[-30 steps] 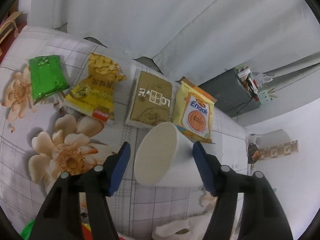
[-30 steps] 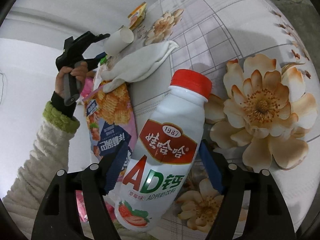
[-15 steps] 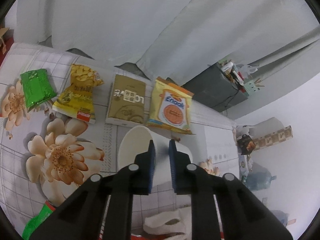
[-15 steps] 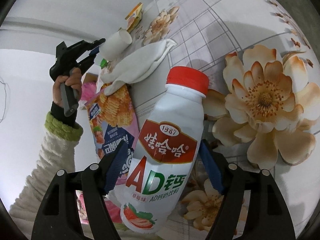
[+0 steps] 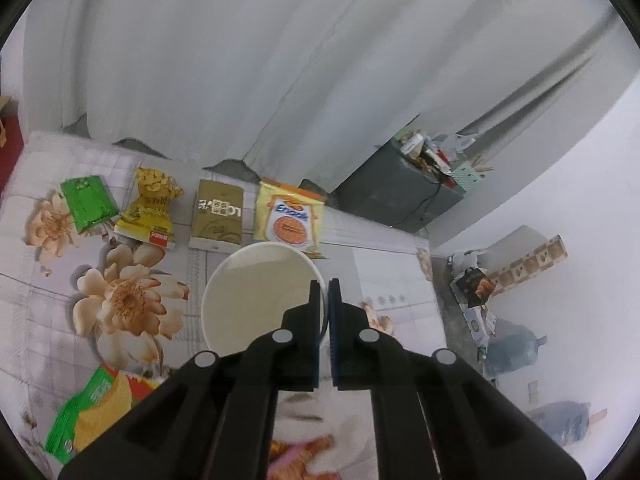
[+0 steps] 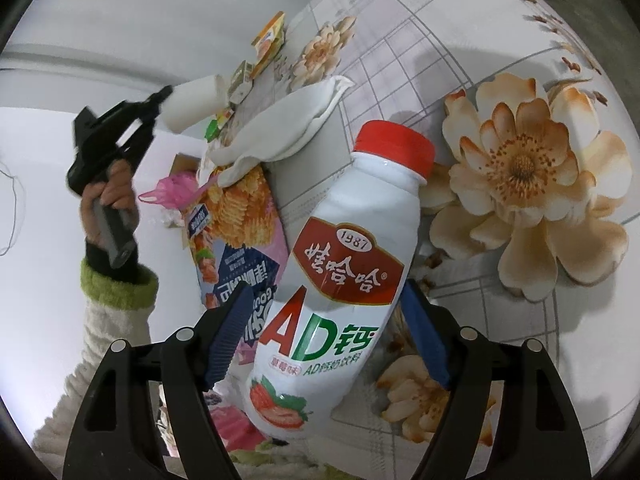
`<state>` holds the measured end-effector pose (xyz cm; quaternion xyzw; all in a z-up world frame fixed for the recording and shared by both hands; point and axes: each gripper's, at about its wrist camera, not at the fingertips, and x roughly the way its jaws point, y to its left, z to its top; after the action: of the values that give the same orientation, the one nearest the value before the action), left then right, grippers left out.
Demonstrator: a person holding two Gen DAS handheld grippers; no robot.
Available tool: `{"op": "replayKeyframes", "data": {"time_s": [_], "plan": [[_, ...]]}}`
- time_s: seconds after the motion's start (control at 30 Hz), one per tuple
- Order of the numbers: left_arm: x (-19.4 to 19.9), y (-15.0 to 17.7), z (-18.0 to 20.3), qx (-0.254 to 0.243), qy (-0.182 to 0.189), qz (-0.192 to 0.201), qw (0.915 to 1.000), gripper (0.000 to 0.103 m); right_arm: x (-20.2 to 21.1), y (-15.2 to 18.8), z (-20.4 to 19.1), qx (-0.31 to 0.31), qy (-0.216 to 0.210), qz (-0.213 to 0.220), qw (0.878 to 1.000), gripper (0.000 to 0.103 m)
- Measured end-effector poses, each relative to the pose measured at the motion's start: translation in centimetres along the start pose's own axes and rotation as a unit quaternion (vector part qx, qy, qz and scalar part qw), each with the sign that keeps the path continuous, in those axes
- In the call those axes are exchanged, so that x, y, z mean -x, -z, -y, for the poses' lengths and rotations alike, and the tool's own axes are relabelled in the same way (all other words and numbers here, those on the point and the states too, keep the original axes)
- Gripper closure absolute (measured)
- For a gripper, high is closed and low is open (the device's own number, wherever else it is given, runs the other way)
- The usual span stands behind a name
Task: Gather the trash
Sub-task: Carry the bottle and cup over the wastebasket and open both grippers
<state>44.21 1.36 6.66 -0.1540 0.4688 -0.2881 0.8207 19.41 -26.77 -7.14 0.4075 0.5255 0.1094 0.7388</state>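
The left gripper's (image 5: 324, 300) jaws are pressed nearly together, pinching the rim of a white paper cup (image 5: 256, 292), one finger inside the wall and one outside. The cup hangs lifted off the flowered tablecloth (image 5: 48, 320), its mouth turned toward the camera. Beyond it four snack packets lie in a row along the far edge: green (image 5: 89, 203), yellow (image 5: 150, 210), brown (image 5: 218, 214) and an orange-and-yellow one (image 5: 290, 220).

The right gripper (image 6: 326, 336) has its jaws spread around a white drink bottle (image 6: 340, 280) with a red cap, blue pads against its sides. The bottle tilts up over the cloth, beside a chip bag (image 6: 236, 232) and a white rag (image 6: 280, 124).
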Motion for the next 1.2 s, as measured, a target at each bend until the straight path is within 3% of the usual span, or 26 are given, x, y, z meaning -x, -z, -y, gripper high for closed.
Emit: {"op": "replayKeyframes", "data": {"time_s": [0.2,0.4,0.47,0.63,0.9,1.2], "plan": [[5.0,3.1,4.0,-0.059,-0.001,0.037,0.9976,0.1,-0.7,-0.3,0.4,-0.021,0.001,0.001,1.0,0.03],[9.2,8.9,7.3,-0.11,-0.01,0.08,0.9906,0.1,-1.5,-0.7,0.3,-0.036,-0.002,0.01,0.999,0.03],[10.2,11.0,8.1,-0.122,-0.014,0.094,0.988,0.1,-1.8,-0.7,0.0,-0.034,0.01,0.015,0.999,0.041],[11.9,15.4,8.9,-0.118,0.0,0.116,0.9861,0.1,-1.6,-0.2,-0.3,-0.033,0.015,0.017,0.999,0.043],[11.8,19.4,9.8,-0.112,0.026,0.097,0.9886,0.1,2.9,2.2,0.5,-0.037,-0.013,0.052,0.998,0.044],[9.9,22.1,14.3,-0.135,0.056,0.068,0.9868,0.1,10.5,5.0,4.5,-0.072,-0.037,0.116,0.99,0.044]]}}
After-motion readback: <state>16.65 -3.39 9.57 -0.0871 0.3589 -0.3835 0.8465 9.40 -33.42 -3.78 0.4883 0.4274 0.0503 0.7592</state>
